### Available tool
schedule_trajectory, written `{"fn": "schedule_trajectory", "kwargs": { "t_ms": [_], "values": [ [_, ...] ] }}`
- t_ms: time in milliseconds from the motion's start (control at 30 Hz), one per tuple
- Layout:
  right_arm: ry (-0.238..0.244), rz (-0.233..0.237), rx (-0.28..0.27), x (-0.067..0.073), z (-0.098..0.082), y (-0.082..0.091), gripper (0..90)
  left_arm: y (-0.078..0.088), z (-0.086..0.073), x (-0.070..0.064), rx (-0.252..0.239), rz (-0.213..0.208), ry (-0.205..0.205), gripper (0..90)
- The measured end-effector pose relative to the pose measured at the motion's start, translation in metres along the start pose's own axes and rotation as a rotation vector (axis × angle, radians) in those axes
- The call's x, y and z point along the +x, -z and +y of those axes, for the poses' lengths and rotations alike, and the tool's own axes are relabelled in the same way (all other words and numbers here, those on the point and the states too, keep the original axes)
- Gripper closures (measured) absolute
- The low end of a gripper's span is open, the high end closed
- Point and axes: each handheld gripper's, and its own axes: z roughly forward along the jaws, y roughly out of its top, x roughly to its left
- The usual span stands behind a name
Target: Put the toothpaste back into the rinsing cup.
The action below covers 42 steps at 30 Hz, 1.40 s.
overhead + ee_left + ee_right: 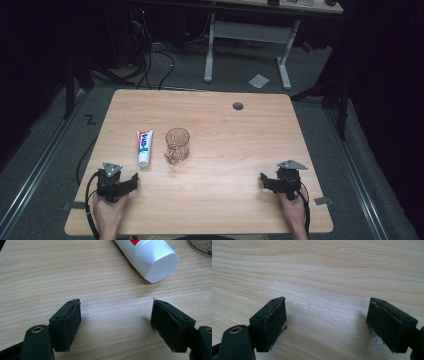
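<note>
Room: dark, with a grey carpeted floor (240,75), cables (150,60) trailing on it behind the tabletop, and a white-legged desk (250,35) farther back; a small pale sheet (258,80) lies on the floor by that desk's foot.
Tabletop: light wood (235,145), rounded corners, with one grey cable hole (238,106) near the far edge.
Toothpaste tube: one, white with a blue and red label (144,147), lying flat left of centre, cap end toward the person; in the left gripper view its white cap (160,266) lies ahead of the fingers and to their right.
Glass: one, clear and patterned (177,145), standing upright just beside the tube on its right, apart from it.
Left gripper: (134,181) held near the near-left corner, resting low over the wood just short of the tube's cap; its fingers (67,323) stand wide apart with bare wood between them.
Right gripper: (264,180) held near the near-right corner, well apart from tube and glass; its fingers (270,322) also stand wide apart over bare wood.
Open room: the whole right half and the far strip of the tabletop carry nothing; the middle between the two grippers is bare too.
Edges: both hands (107,212) come in over the near edge; tube and glass sit well inside every edge.
</note>
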Motion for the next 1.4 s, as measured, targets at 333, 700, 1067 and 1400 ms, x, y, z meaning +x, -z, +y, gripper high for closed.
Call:
{"fn": "schedule_trajectory", "kwargs": {
  "t_ms": [333,700,1067,1400],
  "values": [
    [0.0,0.0,0.0,0.0,0.0,0.0,16.0,0.0,0.0,0.0,0.0,-0.004,0.0,24.7],
    [-0.002,-0.001,0.0,0.0001,0.0002,-0.0002,16.0,0.0013,-0.0004,0.0034,-0.011,-0.015,0.03,27.5],
    [-0.001,-0.001,0.0,0.0,0.0002,-0.0001,16.0,0.0002,0.0008,0.0027,-0.006,-0.03,0.04,24.0],
    [-0.001,-0.001,0.0,0.0001,0.0002,-0.0001,16.0,0.0019,0.0033,-0.0019,0.023,-0.046,0.034,22.6]
  ]
}}
